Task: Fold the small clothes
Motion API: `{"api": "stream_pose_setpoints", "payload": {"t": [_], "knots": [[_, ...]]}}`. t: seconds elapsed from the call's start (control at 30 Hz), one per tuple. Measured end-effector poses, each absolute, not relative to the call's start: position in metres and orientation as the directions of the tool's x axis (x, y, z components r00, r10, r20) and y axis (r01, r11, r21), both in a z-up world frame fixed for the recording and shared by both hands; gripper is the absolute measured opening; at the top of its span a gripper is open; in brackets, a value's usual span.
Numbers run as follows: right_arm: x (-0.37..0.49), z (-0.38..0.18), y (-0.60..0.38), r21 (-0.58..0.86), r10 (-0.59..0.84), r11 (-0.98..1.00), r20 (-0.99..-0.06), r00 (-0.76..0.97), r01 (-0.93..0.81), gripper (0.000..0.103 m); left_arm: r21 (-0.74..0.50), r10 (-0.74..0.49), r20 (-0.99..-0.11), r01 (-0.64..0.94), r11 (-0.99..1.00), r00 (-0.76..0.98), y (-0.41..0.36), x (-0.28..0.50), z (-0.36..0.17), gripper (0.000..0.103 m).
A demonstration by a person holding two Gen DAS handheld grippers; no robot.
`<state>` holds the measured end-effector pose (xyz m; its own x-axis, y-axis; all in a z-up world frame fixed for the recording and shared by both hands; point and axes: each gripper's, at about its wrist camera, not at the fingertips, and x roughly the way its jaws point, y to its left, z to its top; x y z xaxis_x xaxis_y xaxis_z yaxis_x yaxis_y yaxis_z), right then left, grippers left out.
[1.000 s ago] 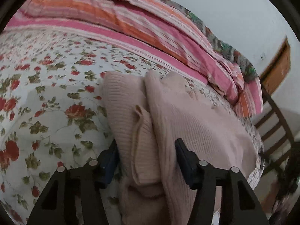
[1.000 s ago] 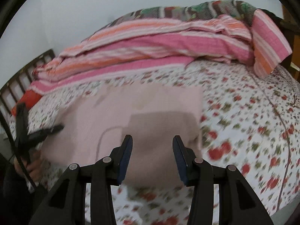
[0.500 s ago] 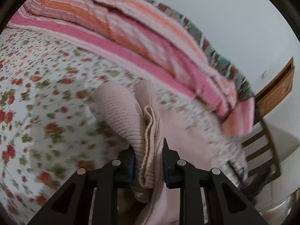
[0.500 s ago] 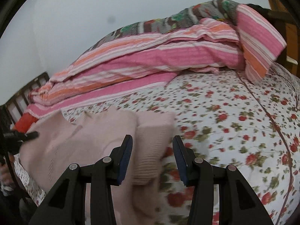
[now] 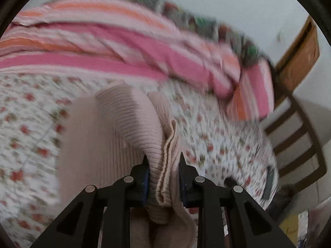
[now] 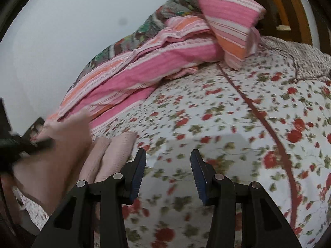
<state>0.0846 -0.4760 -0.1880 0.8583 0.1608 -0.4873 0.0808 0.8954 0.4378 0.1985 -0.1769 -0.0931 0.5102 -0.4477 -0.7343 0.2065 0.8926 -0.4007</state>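
The left tool [image 5: 162, 161] is clamped on a bunched ribbed edge of the pink sweater [image 5: 124, 124], which is lifted off the bed [image 5: 26, 124] and hangs below the tool. The right tool [image 6: 167, 157] is spread with nothing between its pads, over bare floral sheet just beside the sweater. A striped blanket [image 6: 165, 62] is piled behind the sweater.

The left wrist view looks steeply down, close over a ribbed pale-pink knit garment [image 5: 132, 119]; the right wrist view looks more shallowly across a white red-flowered bedsheet [image 6: 227, 124]. Both share the pink-and-orange striped quilt [image 5: 144, 49] against the wall.
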Motion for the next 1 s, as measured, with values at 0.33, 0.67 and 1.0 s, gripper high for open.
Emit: {"api": "stream_pose_setpoints", "payload": {"t": [0.33, 0.67, 1.0], "knots": [[0.083, -0.182, -0.469, 0.481, 0.234, 0.877, -0.465, 0.854, 0.022, 0.045, -0.547, -0.666, -0.613, 0.380, 0.746, 0.425, -0.170, 0.191, -0.102, 0.055], [0.073, -0.135, -0.395, 0.470, 0.415, 0.856, -0.370, 0.831, -0.218, 0.051, -0.435, -0.512, -0.666, 0.275, 0.857, 0.543, -0.060, 0.184, -0.127, 0.055], [0.091, -0.154, -0.344, 0.314, 0.284, 0.940, -0.492, 0.823, -0.137, 0.014, -0.451, -0.561, -0.657, 0.333, 0.828, 0.504, -0.027, 0.155, -0.150, 0.055]]}}
